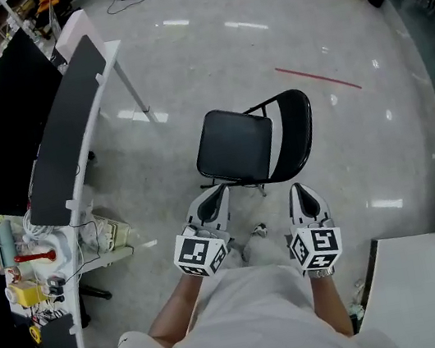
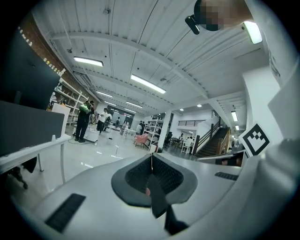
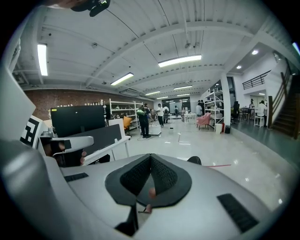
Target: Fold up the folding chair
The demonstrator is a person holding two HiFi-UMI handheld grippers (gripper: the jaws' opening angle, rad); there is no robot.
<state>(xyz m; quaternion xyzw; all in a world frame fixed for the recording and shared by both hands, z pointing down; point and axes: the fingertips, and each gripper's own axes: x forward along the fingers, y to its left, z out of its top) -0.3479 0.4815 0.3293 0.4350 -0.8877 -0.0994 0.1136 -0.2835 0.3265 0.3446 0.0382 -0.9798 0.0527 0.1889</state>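
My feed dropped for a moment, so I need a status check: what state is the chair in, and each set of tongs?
Black padded folding chair with metal frame: unfolded, seat down, standing on the floor.
Left tongs: shut, nothing between them.
Right tongs: shut, nothing between them.

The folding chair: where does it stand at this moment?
In the head view the folding chair stands unfolded on the floor near the centre, just beyond the left gripper and right gripper, a white desk to its left.
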